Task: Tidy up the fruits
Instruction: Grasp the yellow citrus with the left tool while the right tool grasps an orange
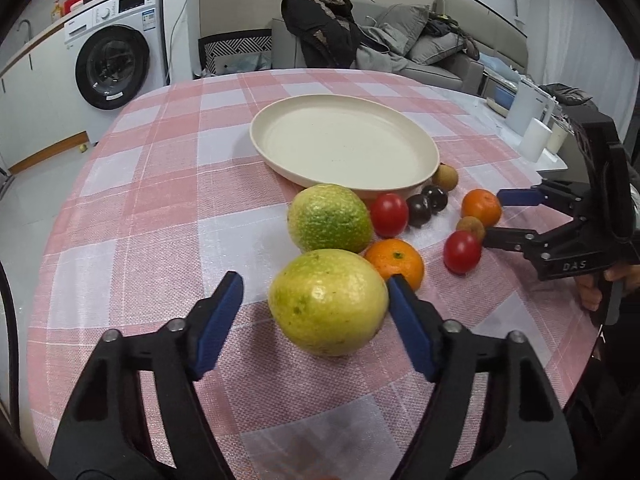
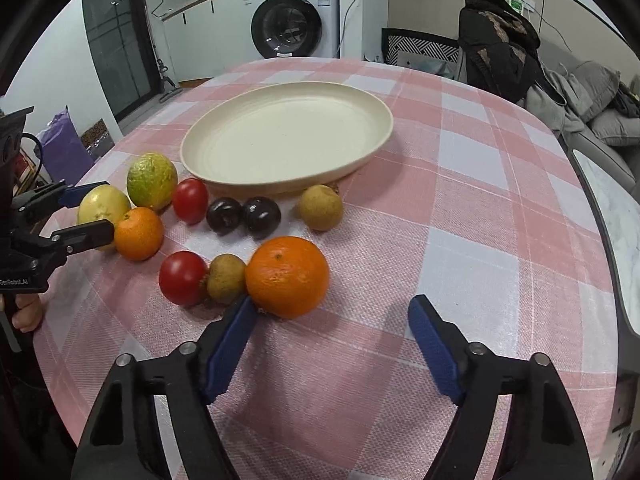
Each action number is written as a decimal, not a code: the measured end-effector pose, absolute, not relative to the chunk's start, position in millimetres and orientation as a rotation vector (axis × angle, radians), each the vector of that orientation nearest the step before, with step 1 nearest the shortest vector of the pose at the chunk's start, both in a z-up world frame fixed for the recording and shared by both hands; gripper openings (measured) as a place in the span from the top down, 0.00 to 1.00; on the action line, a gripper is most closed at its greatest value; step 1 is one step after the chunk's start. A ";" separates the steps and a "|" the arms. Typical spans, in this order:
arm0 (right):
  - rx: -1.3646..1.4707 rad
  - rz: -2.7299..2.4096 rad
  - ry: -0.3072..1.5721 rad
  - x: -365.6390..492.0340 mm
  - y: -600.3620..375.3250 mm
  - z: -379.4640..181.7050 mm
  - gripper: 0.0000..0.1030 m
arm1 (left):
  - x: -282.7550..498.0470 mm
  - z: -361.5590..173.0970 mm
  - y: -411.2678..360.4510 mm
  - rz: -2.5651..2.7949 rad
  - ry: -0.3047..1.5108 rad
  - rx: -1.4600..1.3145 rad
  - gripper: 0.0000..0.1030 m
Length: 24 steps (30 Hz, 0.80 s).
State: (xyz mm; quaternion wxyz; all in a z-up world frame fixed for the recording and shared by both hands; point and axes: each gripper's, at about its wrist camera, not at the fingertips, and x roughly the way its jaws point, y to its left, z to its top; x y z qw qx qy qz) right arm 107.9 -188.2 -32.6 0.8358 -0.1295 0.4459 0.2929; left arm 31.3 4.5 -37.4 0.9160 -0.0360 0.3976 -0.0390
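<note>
An empty cream plate [image 1: 280, 156] [image 2: 208, 168] sits mid-table on the pink checked cloth. In front of it lie several fruits. My left gripper [image 1: 316, 284] is open around a yellow-green fruit [image 1: 328, 302] [image 2: 102, 204]; its right finger touches an orange [image 1: 396, 262] [image 2: 138, 232]. A greener fruit [image 1: 330, 218] [image 2: 152, 180] lies behind. My right gripper [image 2: 332, 308] is open; its left finger touches another orange [image 2: 287, 276] [image 1: 481, 207]. Two red tomatoes [image 2: 182, 278] [image 2: 190, 200], two dark plums [image 2: 244, 216] and two brown fruits [image 2: 226, 278] [image 2: 321, 207] lie around.
The round table's edge [image 2: 592, 216] curves close on the right. White containers [image 1: 534, 138] stand on a side surface beyond it. A washing machine [image 1: 116, 48], a chair with a dark jacket [image 1: 320, 24] and a sofa [image 1: 436, 44] lie behind.
</note>
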 end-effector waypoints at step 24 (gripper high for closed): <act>-0.261 0.658 0.874 98.4 -177.0 -22.2 0.60 | 17.9 -24.1 5.4 -0.106 0.732 -0.089 0.45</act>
